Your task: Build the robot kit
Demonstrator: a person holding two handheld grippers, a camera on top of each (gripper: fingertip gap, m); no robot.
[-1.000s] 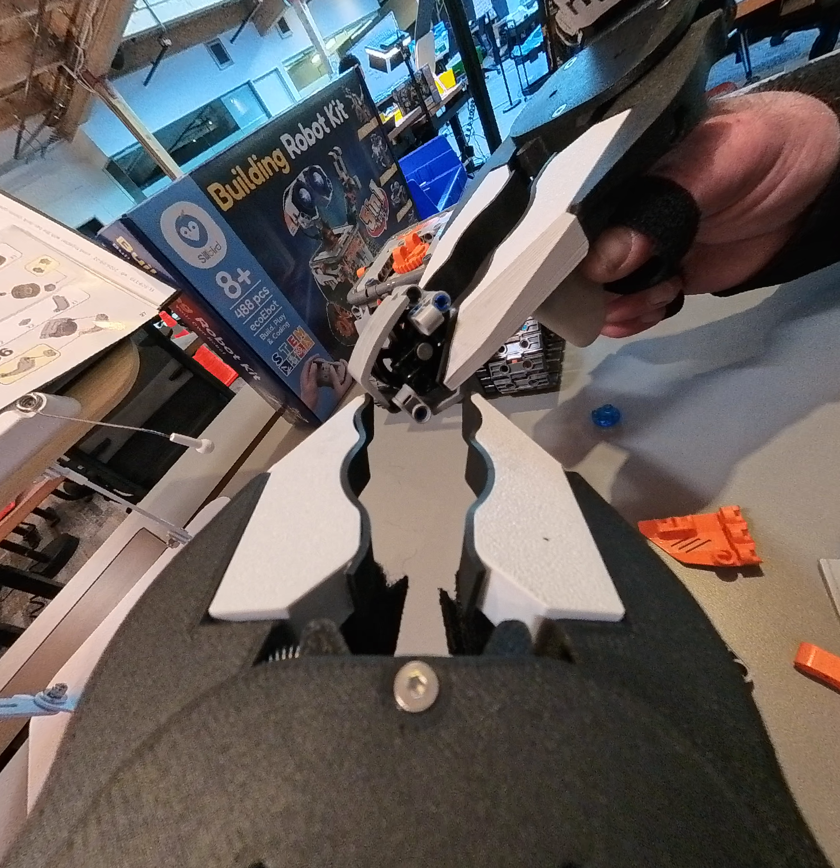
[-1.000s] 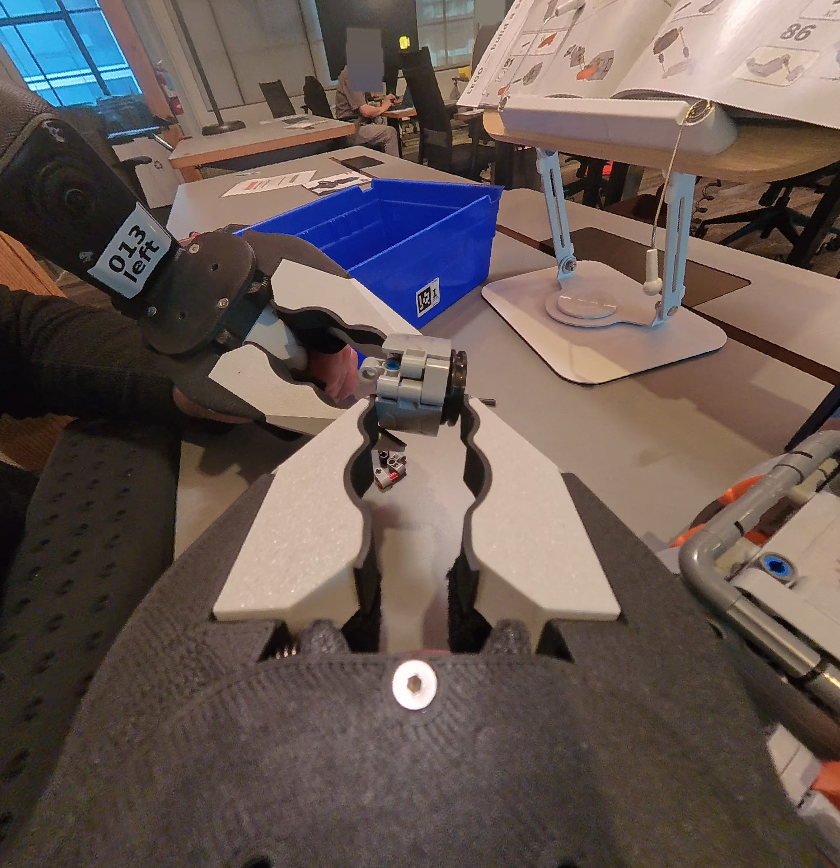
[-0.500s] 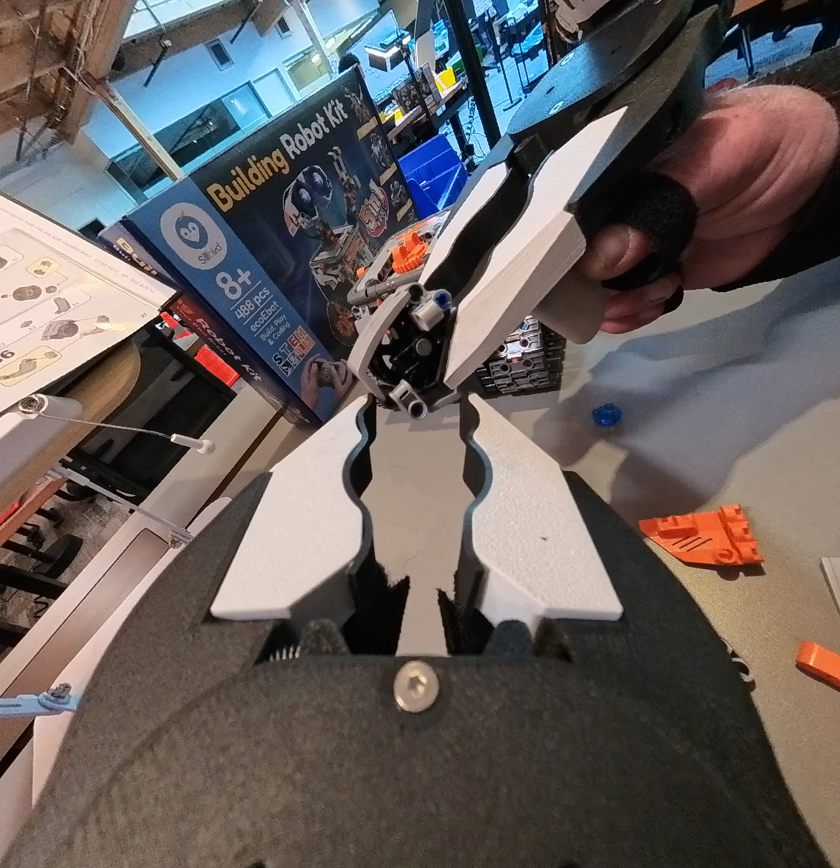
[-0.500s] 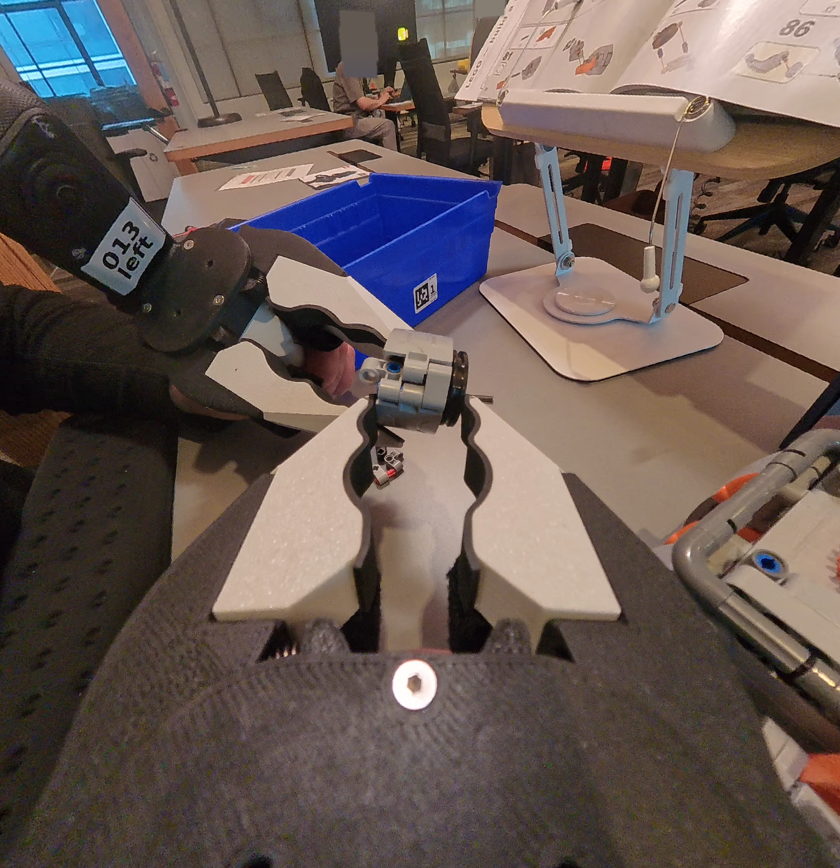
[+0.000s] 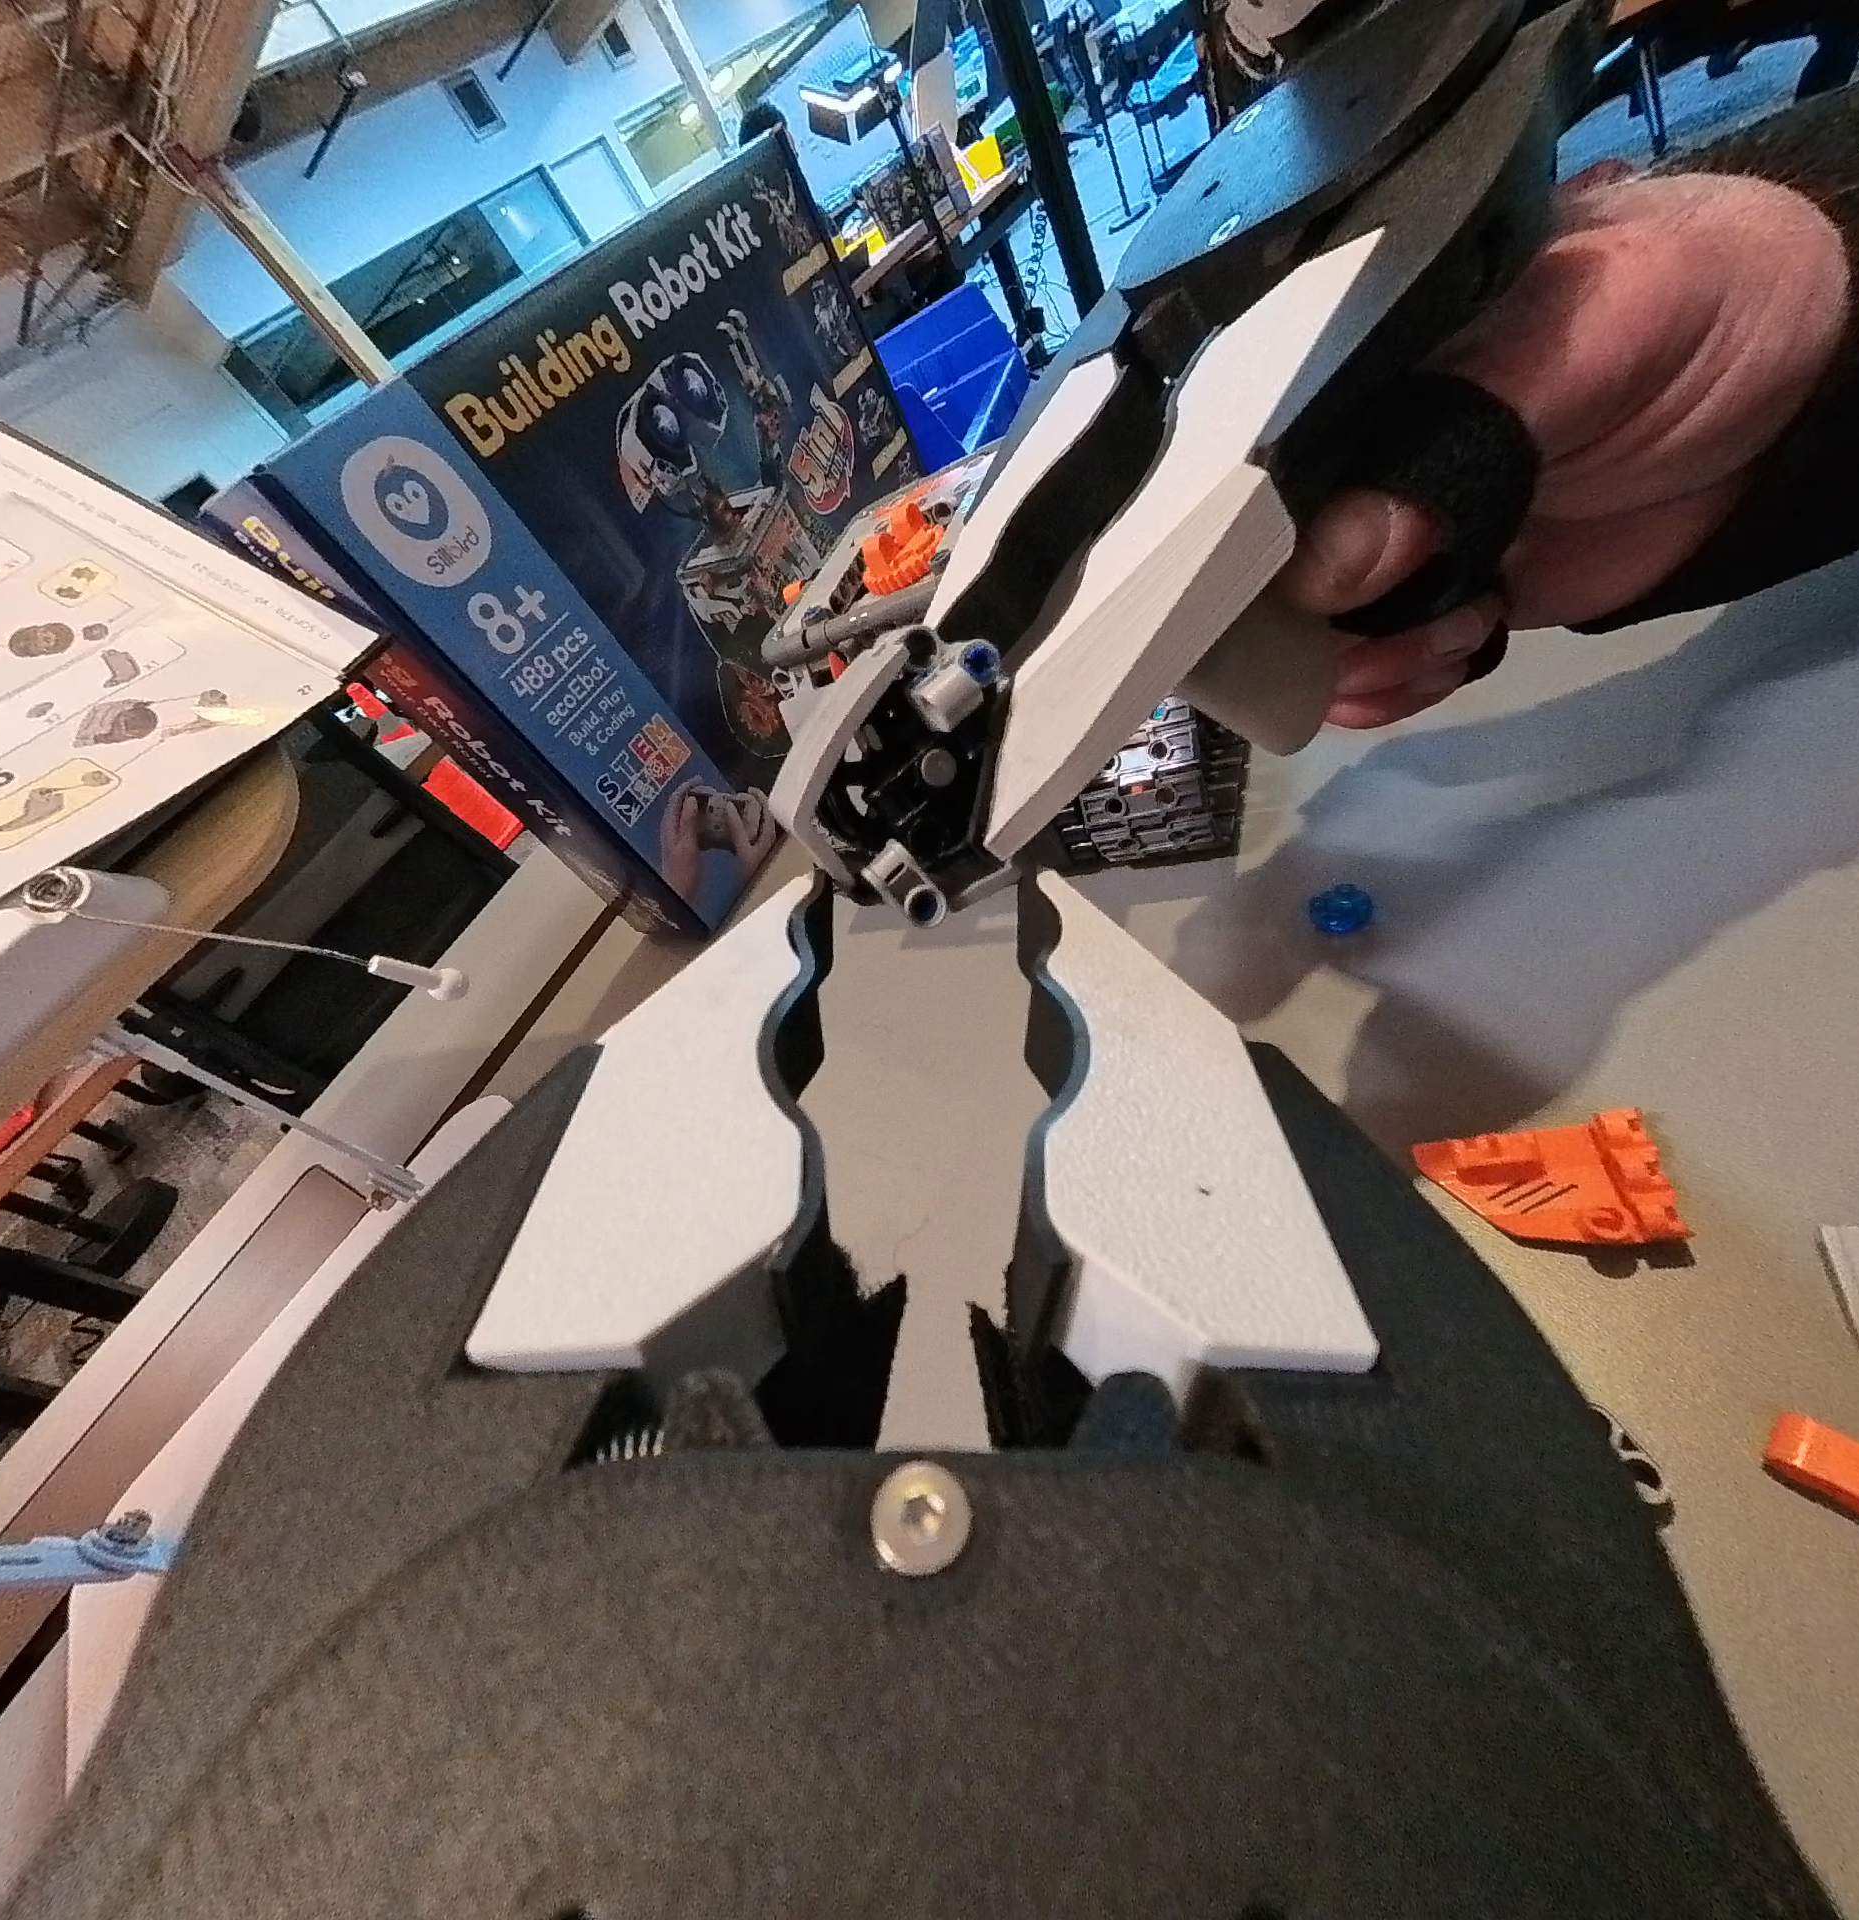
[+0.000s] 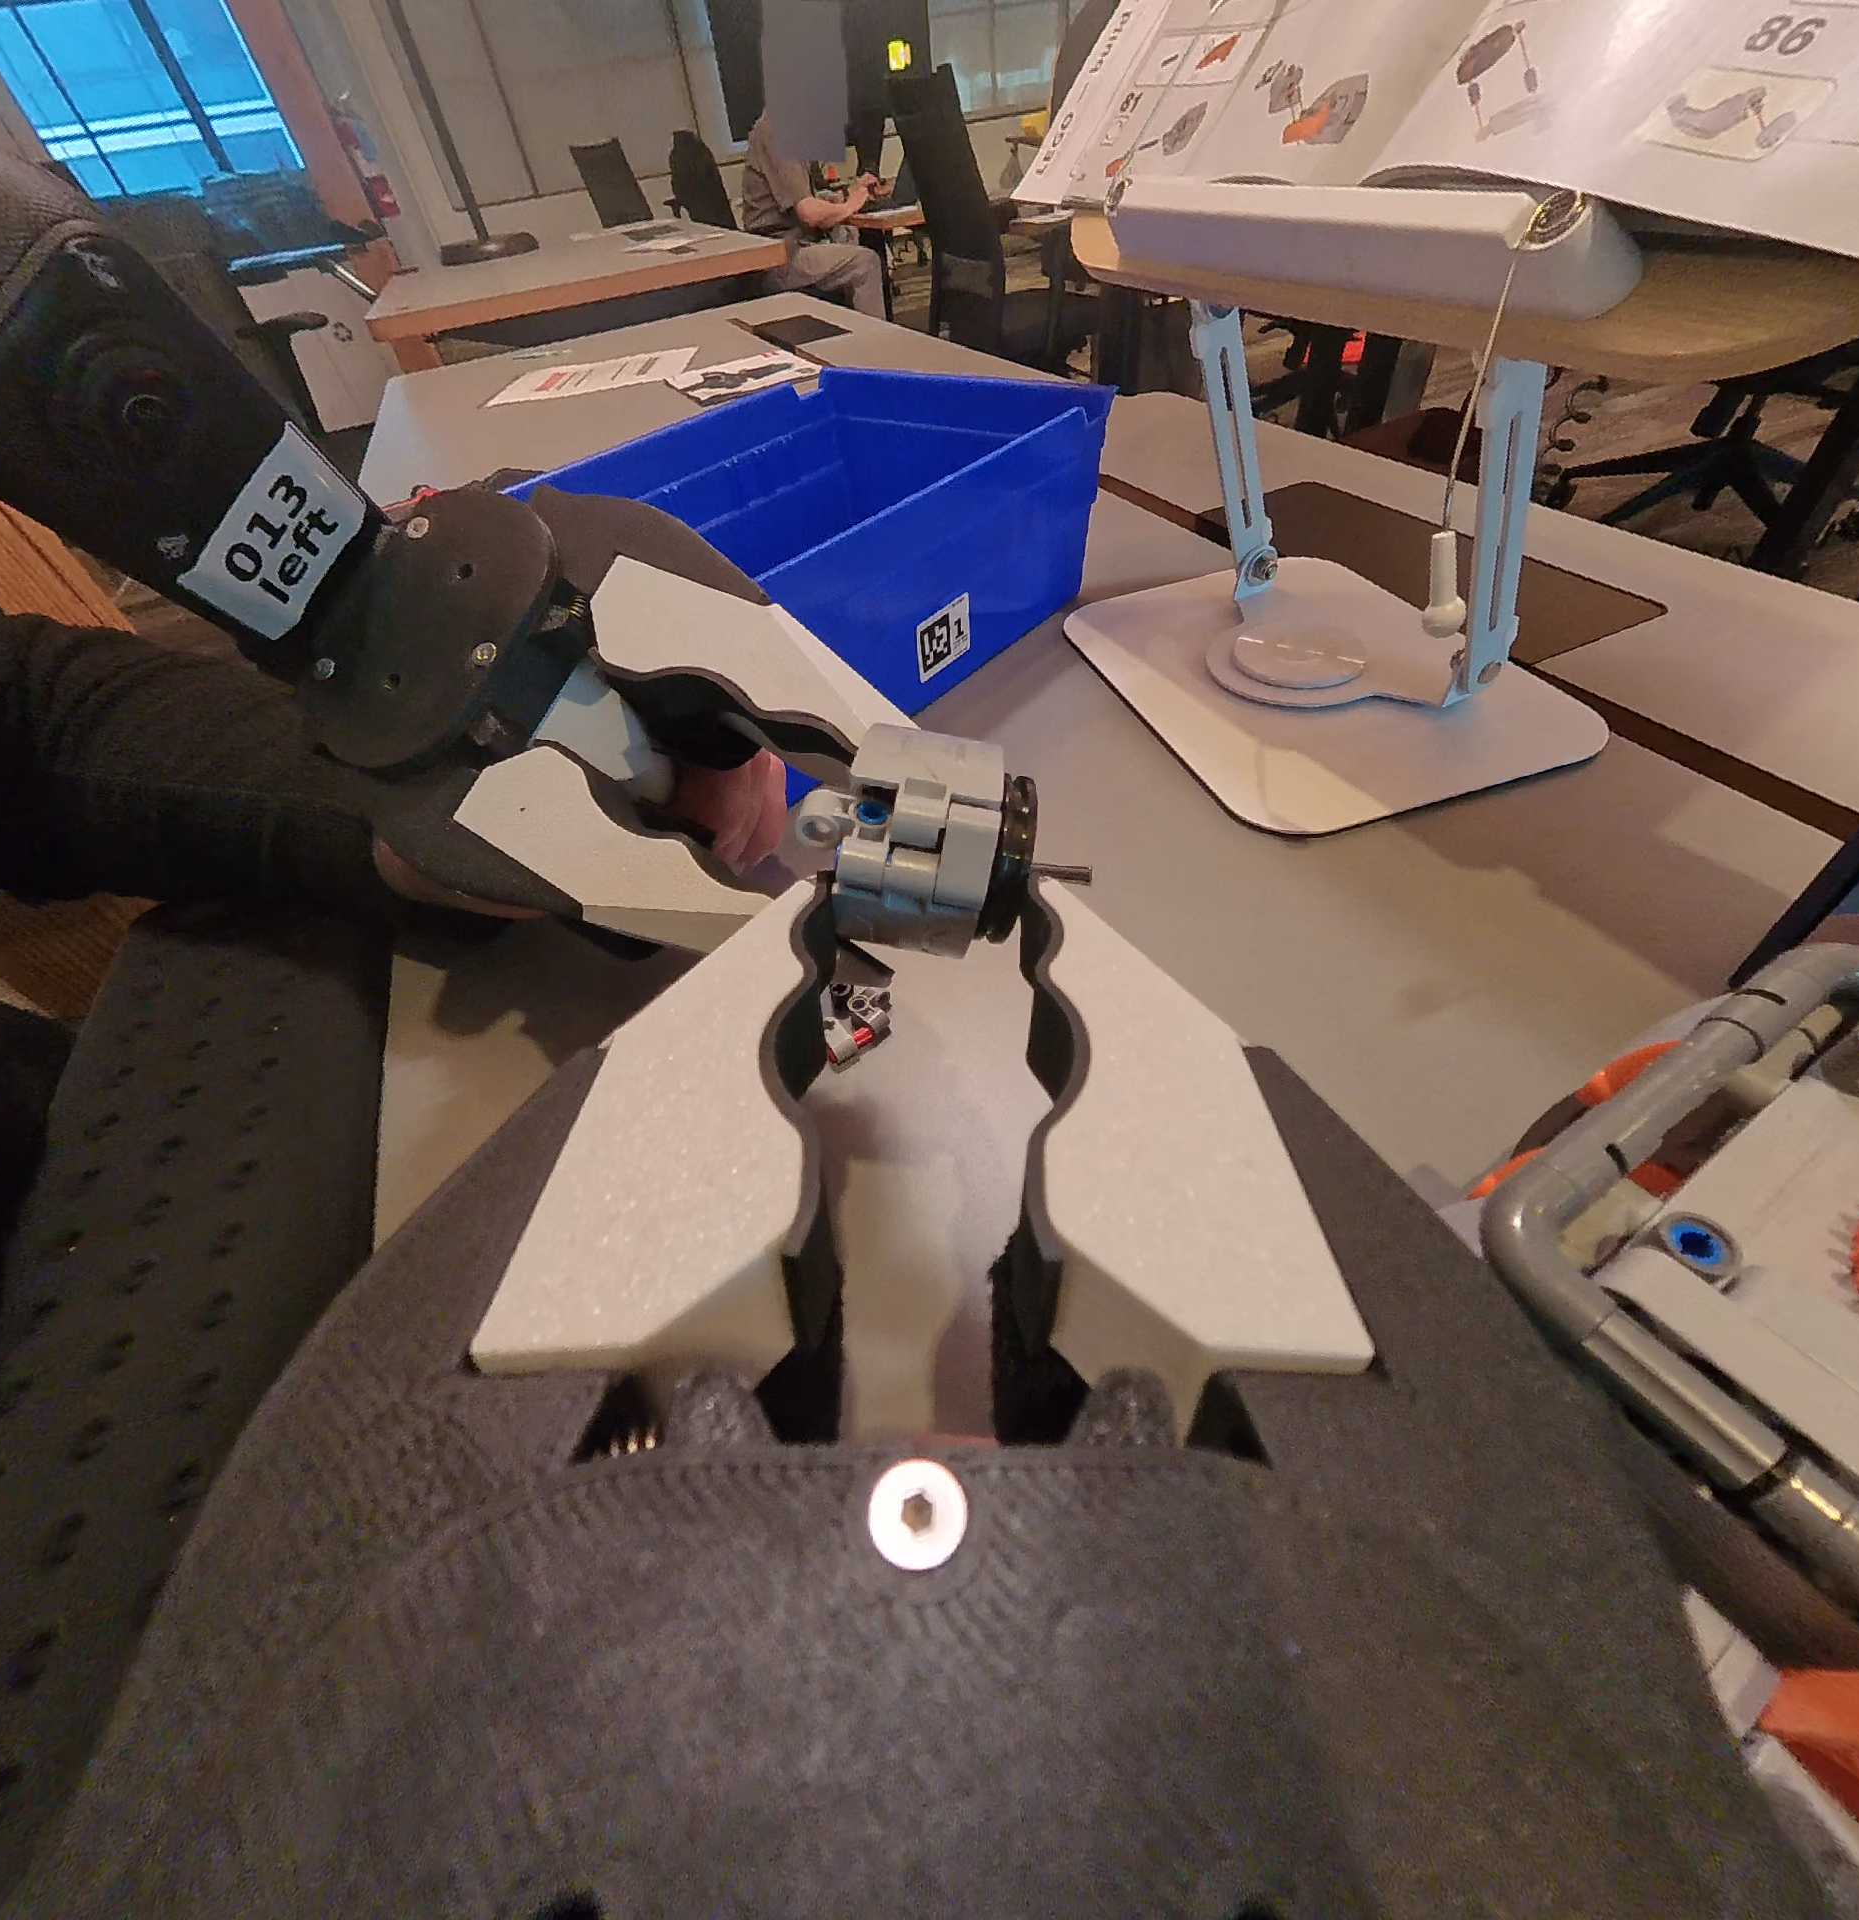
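Note:
A small grey and black brick assembly (image 6: 920,842) with a black wheel and a thin axle is clamped between the tips of my right gripper (image 6: 920,904), above the grey table (image 6: 1268,935). In the left wrist view the assembly (image 5: 904,790) hangs in the right gripper (image 5: 904,868), which reaches in from the upper right, held by a hand (image 5: 1631,416). My left gripper (image 5: 925,909) is open and empty. Its fingertips are right at the assembly's lower end. In the right wrist view the left gripper (image 6: 811,831) comes in from the left, jaws spread beside the assembly.
A blue bin (image 6: 852,520) and a white book stand (image 6: 1320,707) with an open instruction booklet stand behind. A partly built model (image 6: 1683,1247) is at the right. A kit box (image 5: 592,571), orange pieces (image 5: 1559,1184), a blue stud (image 5: 1340,912) and small parts (image 6: 857,1023) lie around. My two grippers' fingertips are within a few centimetres of each other.
Almost nothing. The right gripper and its assembly have shifted only slightly against the open left gripper's tips.

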